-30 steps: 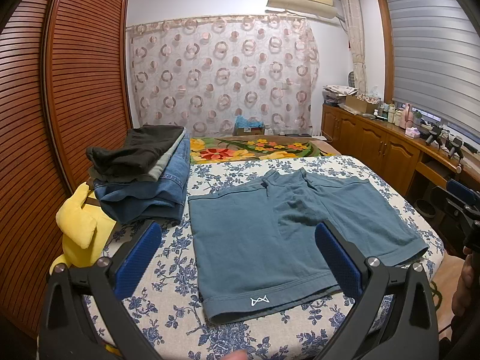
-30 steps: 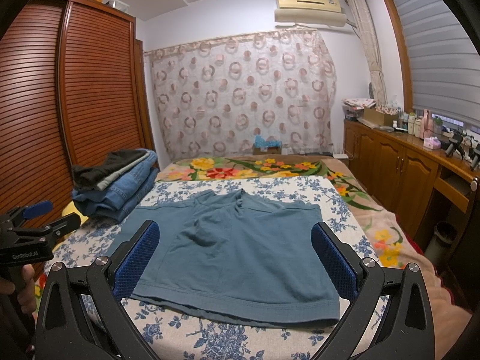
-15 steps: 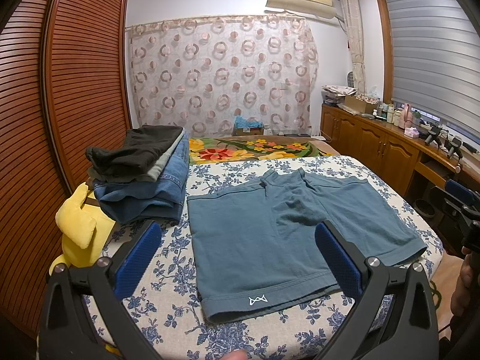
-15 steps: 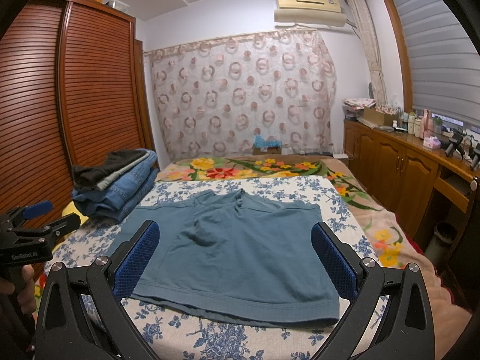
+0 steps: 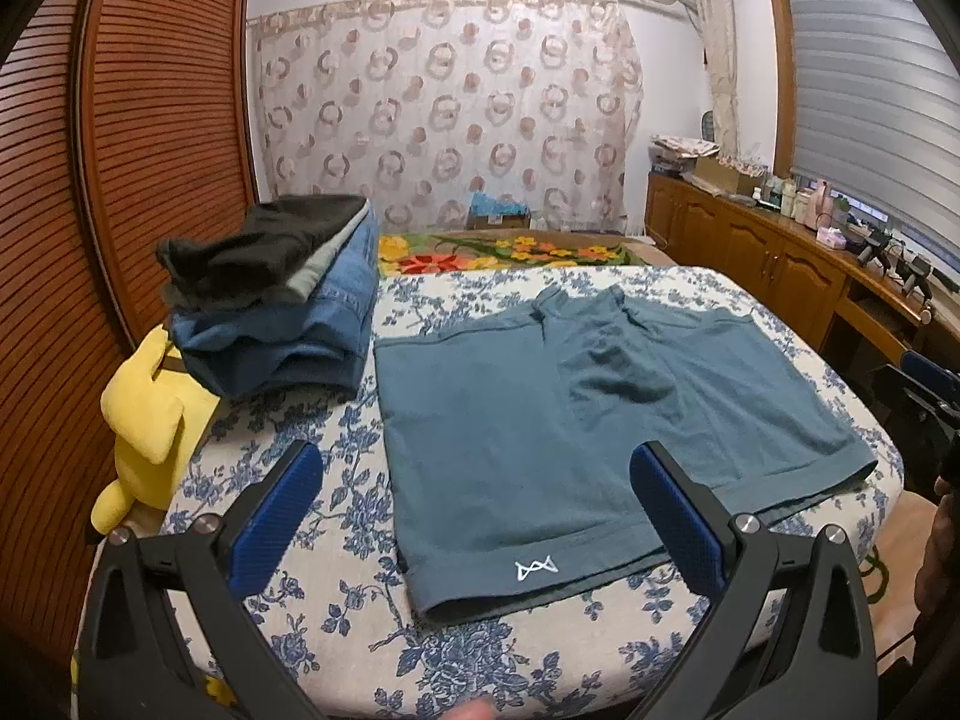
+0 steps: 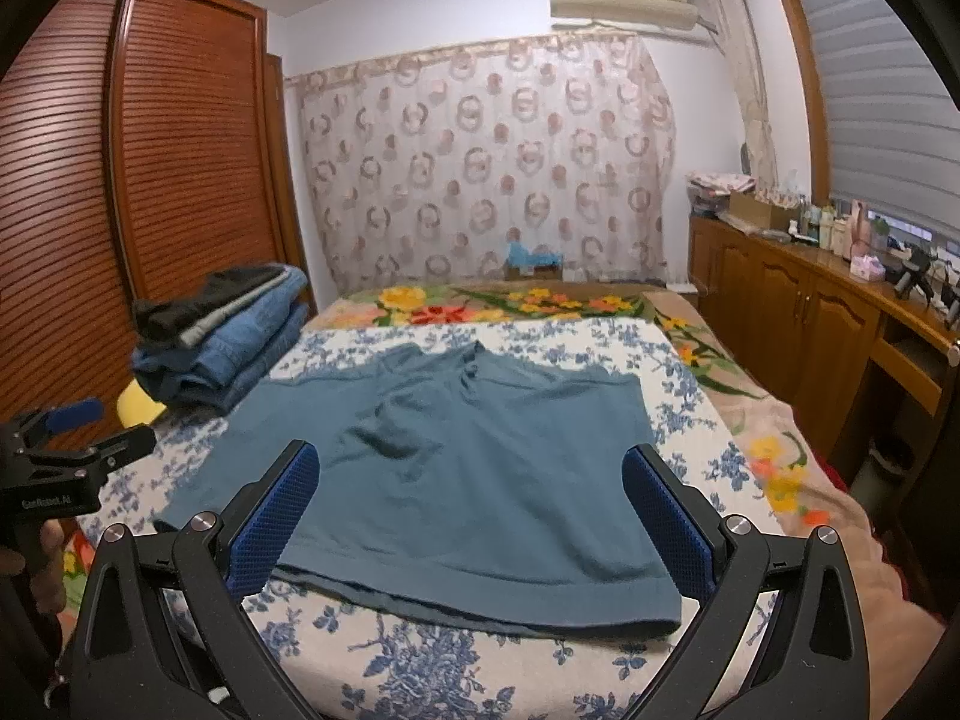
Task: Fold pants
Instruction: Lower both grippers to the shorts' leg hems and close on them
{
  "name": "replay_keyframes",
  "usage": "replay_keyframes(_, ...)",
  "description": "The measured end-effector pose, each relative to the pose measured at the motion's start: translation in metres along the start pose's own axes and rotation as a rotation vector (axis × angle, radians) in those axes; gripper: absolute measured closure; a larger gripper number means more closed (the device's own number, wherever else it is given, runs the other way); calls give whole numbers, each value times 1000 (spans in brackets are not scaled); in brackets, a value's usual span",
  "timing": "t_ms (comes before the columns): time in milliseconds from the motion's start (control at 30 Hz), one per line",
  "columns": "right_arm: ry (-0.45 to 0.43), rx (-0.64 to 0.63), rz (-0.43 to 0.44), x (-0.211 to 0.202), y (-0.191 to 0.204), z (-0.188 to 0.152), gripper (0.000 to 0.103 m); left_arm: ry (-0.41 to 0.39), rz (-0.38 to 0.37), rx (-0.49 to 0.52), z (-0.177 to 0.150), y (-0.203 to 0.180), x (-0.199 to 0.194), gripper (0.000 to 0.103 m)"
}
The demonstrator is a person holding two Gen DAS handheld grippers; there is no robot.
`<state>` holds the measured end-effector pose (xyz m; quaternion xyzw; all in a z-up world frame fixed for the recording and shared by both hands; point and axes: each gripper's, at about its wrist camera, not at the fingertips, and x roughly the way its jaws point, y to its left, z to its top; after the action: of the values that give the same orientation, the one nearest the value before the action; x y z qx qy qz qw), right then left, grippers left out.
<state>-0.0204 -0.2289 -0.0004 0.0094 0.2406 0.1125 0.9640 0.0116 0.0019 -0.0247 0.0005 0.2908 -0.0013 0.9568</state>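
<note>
A pair of teal-blue shorts (image 5: pixel 576 426) lies spread flat on the blue-flowered bedspread (image 5: pixel 336 534), a small white logo at the near left hem. In the right wrist view the same shorts (image 6: pixel 468 468) fill the middle of the bed. My left gripper (image 5: pixel 474 474) hovers open above the near left leg, touching nothing. Over the near hem on the right side my right gripper (image 6: pixel 471 474) also stands open and empty. Each gripper shows at the edge of the other's view: the right one (image 5: pixel 924 384) and the left one (image 6: pixel 66 450).
A stack of folded jeans and dark clothes (image 5: pixel 276 306) sits at the bed's left side, with a yellow plush toy (image 5: pixel 144 420) below it. A slatted wooden wardrobe (image 5: pixel 120 150) stands on the left. Wooden cabinets (image 6: pixel 810 324) with clutter run along the right wall.
Both grippers have dipped and moved slightly closer to the near edge of the shorts. The shorts lie as before and both grippers stay open.
</note>
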Motion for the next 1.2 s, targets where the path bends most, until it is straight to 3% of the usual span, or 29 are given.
replay_keyframes(600,192,-54,3,47,-12,-37,0,110,-24,-35,-37,36,42,0)
replay_keyframes(767,230,-64,2,57,-17,-47,3,128,-66,-53,-48,45,44,0)
replay_keyframes(967,264,-60,16,66,-23,-56,15,145,-125,-69,-57,49,44,15)
replay_keyframes(1200,288,-61,21,67,-26,-62,29,171,-174,-90,-71,50,38,45)
